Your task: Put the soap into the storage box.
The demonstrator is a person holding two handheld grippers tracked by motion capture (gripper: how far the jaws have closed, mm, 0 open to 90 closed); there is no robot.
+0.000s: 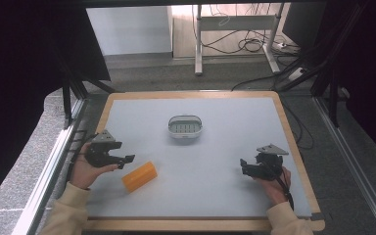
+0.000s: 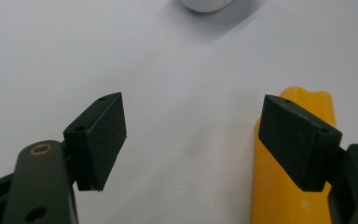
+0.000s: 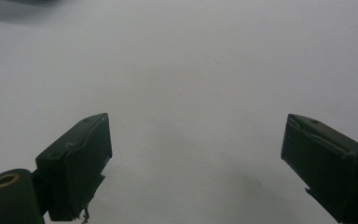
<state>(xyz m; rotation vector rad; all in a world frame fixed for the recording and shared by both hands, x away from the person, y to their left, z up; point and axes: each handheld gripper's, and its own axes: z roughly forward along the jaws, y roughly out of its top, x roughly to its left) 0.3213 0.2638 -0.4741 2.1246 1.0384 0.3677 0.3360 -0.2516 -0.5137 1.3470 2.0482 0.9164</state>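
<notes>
My left gripper (image 1: 129, 158) hangs just beside the orange block (image 1: 139, 176), jaws spread wide and holding nothing — the block lies near my front-left edge of the table (image 1: 235, 127), partly behind one jaw. If I close from here, I judge that jaw would shove the block aside. My right gripper (image 1: 243, 165) is wide and empty too.

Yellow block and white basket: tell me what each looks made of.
Yellow block: probably matte foam or sponge; soft rounded edges, an uneven wavy end in the left gripper view, no gloss. White basket: likely moulded plastic; a smooth rounded rim, thin walls and a slotted base. Neither can be confirmed by look alone.
</notes>
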